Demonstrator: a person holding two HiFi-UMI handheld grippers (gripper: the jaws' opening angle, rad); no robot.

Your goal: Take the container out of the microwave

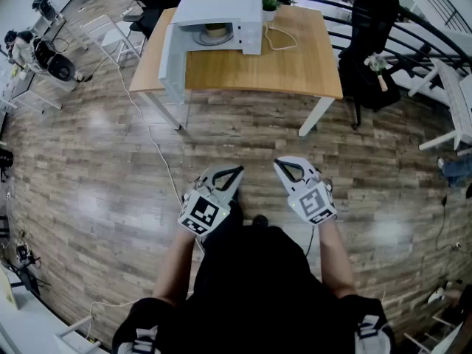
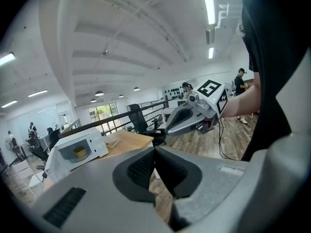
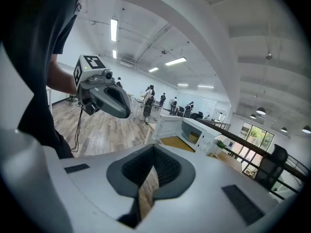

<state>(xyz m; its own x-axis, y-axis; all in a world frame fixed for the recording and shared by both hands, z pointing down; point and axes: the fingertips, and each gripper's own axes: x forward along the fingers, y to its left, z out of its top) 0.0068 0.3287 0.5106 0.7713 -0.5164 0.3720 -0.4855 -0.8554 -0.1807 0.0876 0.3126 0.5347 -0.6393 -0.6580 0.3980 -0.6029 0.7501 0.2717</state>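
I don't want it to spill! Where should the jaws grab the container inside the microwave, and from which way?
Probably the container's rim, one jaw inside and one outside. Come level through the microwave's open front: the door stands swung aside, and the roof blocks any reach from above. Handles cannot be made out.

The microwave stands on the far left part of the table, its door standing open at the left; the container sits inside it, a plant just right, a chair beside the table's right end
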